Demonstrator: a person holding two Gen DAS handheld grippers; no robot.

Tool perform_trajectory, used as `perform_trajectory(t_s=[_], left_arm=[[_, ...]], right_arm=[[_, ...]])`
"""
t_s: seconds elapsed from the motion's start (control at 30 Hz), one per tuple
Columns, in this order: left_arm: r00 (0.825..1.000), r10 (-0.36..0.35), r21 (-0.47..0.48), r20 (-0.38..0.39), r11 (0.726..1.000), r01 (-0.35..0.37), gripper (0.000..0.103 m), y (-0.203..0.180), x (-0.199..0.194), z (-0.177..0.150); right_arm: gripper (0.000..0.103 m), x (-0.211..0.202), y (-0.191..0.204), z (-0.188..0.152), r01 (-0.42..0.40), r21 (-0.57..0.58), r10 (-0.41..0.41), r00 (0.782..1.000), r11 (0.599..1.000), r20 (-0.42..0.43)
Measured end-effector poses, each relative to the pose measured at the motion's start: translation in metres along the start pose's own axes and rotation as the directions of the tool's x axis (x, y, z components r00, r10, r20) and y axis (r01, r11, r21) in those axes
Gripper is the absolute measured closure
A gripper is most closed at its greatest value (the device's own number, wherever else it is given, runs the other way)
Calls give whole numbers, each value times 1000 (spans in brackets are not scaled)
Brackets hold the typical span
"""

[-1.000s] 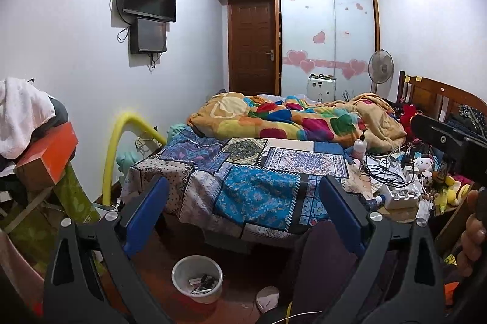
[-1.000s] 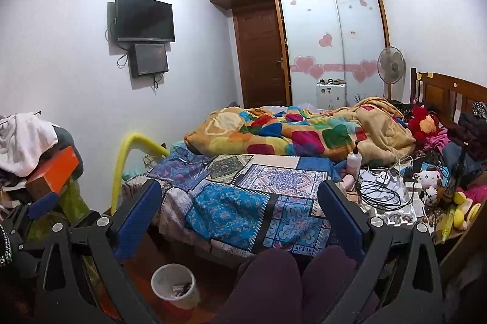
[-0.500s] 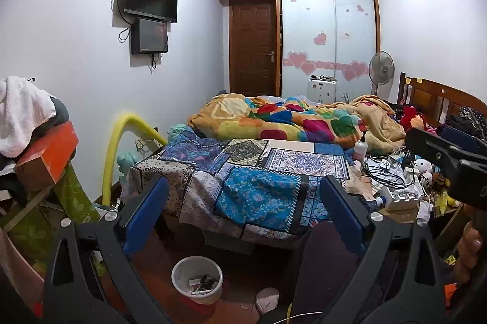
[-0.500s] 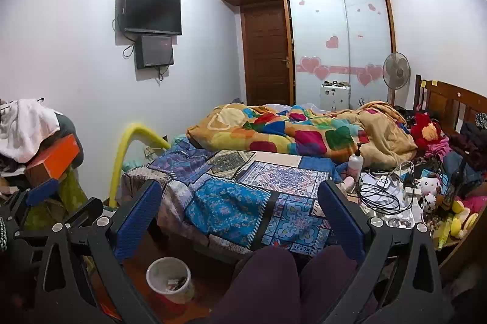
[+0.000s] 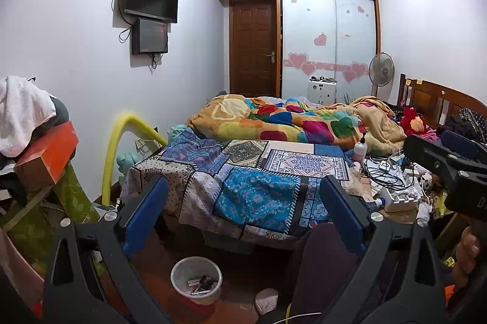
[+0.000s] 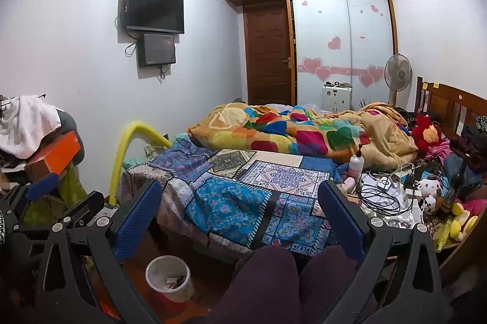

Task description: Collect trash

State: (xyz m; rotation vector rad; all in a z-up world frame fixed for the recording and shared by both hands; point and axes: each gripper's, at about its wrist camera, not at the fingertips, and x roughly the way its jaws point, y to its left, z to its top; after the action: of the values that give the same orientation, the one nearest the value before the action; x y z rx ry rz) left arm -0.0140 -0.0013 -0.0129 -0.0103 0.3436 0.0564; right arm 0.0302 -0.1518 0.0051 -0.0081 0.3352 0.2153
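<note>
- Left wrist view: I see my left gripper (image 5: pixel 243 213) with its blue-padded jaws spread wide and nothing between them, raised above the floor in front of the bed covered by a blue patchwork blanket (image 5: pixel 252 172).
- The round white plastic waste bin (image 5: pixel 196 278) stands on the reddish floor just in front of the bed's near edge, below and between my jaws; a few small scraps of trash (image 5: pixel 201 285) lie in its bottom.
- A small white crumpled piece (image 5: pixel 266 298) lies on the floor just right of the bin, apart from it.
- At the right edge, my right gripper (image 5: pixel 447 159) shows as a black body with a blue pad over the bed's cluttered right side, a hand (image 5: pixel 464 257) below it.
- Right wrist view: my right gripper (image 6: pixel 240 217) is also spread wide, holding nothing, facing the same bed (image 6: pixel 243 187).
- The white bin (image 6: pixel 169 276) sits on the floor below the left jaw, in front of the bed, with scraps inside.
- The left gripper (image 6: pixel 42 187) appears at the left edge, left of the bed.
- Dark purple trouser legs (image 6: pixel 274 278) fill the bottom centre, right of the bin.
</note>
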Motion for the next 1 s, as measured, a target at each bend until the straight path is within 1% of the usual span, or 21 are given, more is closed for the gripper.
perform_trajectory(t_s=[0.83,1.0], left_arm=[[1000,-4,-6,3,1000,4,2,2,-1,1],[1000,-16,-21,5,1000,16,2,3,-1,1]], right_arm=[[1,0,4,3,-15,-20,15,1000,1000,4],[1,0,4,4,-10,-23,10,1000,1000,6]])
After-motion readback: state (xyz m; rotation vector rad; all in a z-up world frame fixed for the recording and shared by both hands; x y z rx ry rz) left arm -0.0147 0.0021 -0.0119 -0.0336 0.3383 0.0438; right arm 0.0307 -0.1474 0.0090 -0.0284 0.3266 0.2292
